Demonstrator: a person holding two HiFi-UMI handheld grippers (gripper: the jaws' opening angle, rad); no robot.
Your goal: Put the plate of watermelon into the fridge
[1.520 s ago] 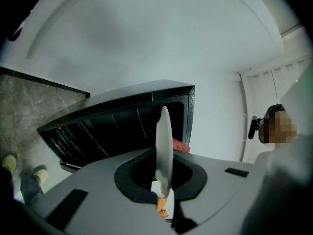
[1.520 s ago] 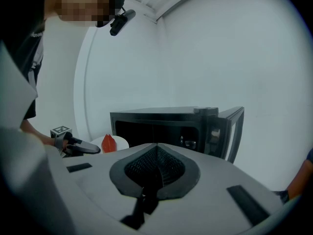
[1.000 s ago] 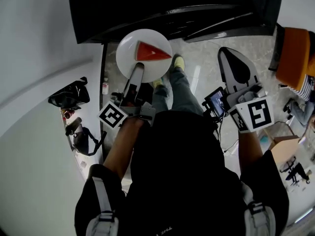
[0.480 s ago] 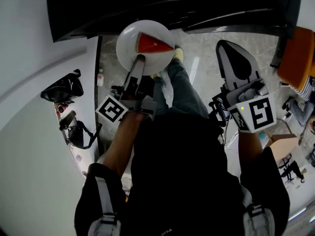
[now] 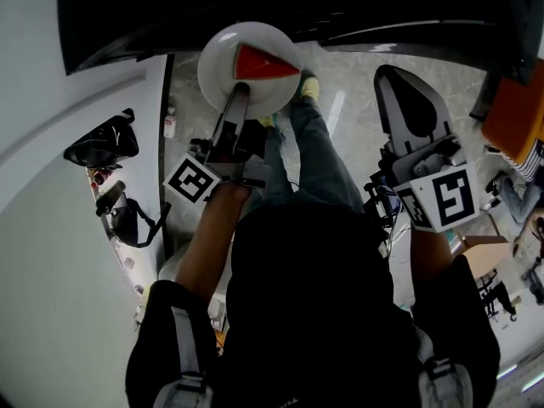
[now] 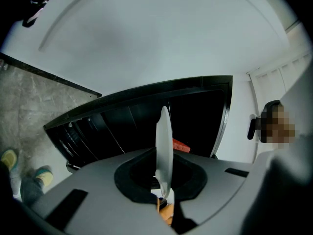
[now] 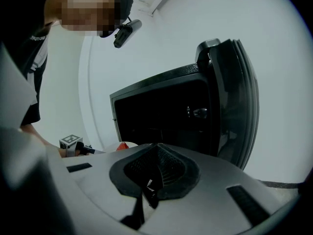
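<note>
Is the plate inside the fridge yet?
No, the left gripper holds the plate by its rim, out in front of the open fridge.

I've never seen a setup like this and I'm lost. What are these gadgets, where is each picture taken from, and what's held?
No robot here: a person holds a gripper in each hand. The head view looks down from a camera on their head; the other two look along each gripper's fingers. The left gripper pinches the rim of a round white plate carrying a red watermelon wedge. The right gripper is shut and empty. Ahead stands an open black fridge.
</note>
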